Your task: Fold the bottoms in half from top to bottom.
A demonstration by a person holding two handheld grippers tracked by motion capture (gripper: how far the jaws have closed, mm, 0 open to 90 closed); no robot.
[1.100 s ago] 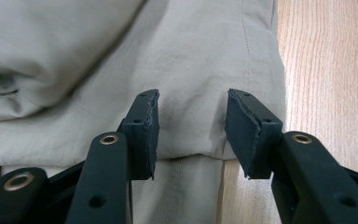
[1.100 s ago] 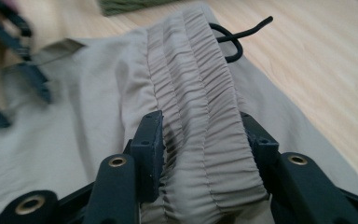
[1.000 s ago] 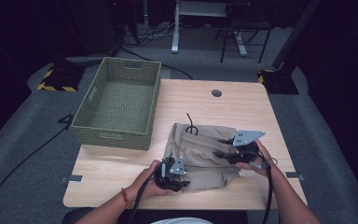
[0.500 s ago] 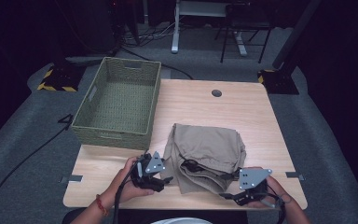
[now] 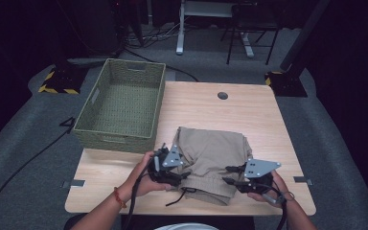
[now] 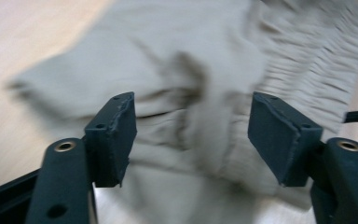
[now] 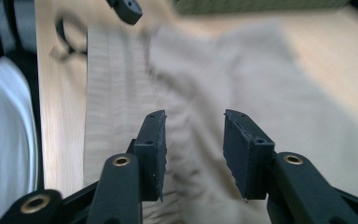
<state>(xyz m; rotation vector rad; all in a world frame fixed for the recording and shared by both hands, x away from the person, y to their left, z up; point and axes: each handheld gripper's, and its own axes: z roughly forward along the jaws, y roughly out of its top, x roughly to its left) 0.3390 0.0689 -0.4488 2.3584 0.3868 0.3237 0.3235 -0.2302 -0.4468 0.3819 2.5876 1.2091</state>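
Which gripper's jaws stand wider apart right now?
The left gripper: its jaws gape wide over the folded khaki garment; the right gripper shows a narrower gap.

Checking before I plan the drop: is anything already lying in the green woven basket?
No. In the high view the green woven basket shows only its bare woven floor, and the folded khaki shorts lie on the table beside it.

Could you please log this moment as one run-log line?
folded khaki garment on table | left gripper open, left edge | right gripper open, closing, right edge
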